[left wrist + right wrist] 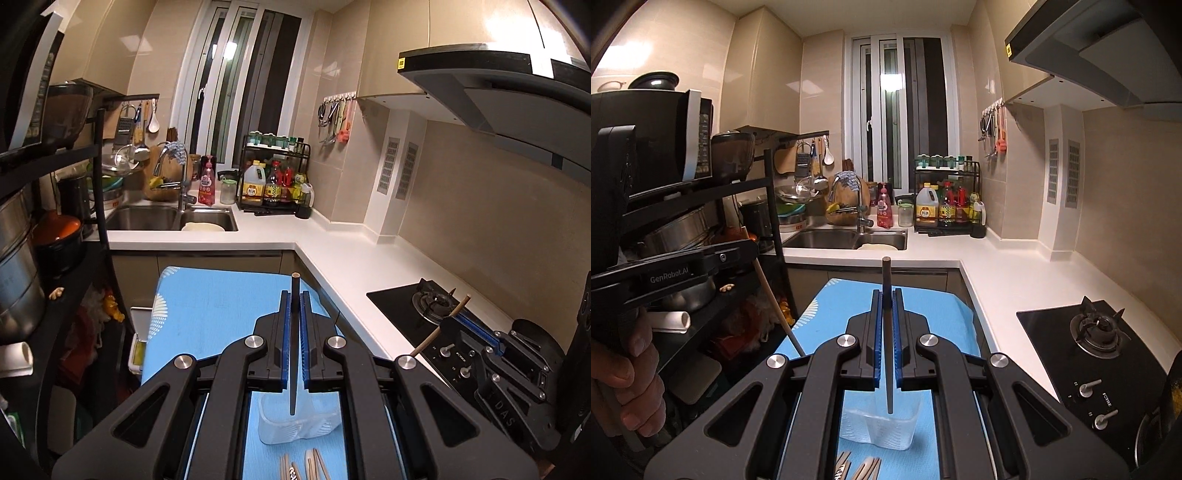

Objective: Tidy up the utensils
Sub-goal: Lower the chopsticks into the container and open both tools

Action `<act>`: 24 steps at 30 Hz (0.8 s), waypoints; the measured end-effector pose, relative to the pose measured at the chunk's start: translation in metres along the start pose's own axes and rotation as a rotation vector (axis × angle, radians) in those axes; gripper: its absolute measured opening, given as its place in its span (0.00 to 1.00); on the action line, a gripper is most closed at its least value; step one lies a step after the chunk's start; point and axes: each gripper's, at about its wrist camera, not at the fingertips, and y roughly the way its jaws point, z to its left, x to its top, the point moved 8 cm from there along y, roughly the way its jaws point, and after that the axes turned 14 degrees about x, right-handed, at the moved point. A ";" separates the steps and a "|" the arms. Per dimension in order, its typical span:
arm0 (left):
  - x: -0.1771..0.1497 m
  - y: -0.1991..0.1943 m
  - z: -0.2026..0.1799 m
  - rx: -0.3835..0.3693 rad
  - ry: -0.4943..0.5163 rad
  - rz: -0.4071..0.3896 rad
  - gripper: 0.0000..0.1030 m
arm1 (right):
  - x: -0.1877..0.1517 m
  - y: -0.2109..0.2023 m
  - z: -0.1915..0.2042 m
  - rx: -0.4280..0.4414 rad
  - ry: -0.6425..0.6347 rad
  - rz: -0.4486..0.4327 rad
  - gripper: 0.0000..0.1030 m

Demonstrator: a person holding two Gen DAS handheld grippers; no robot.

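While my left claw (294, 310) clamps one thin wooden chopstick (294, 354) and my right claw (886, 310) another (887, 350), both hover above the clear plastic container (295, 421) on the blue-covered desk (207, 310); next, I judge, lower each tip inside.

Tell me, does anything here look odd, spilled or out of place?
Nothing is spilled or broken. The one curious sight: each claw, left and right, is shut on a single chopstick, above a clear plastic container on the blue cloth. More chopsticks lie loose beside it.
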 end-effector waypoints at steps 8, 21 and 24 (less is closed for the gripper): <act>-0.036 0.056 -0.003 0.020 0.034 0.110 0.05 | -0.034 0.037 -0.018 -0.005 0.029 0.070 0.05; -0.089 0.089 -0.006 0.053 0.100 0.263 0.05 | -0.082 0.058 -0.033 -0.045 0.071 0.166 0.10; -0.088 0.080 -0.006 0.070 0.104 0.255 0.07 | -0.079 0.047 -0.032 -0.060 0.070 0.152 0.31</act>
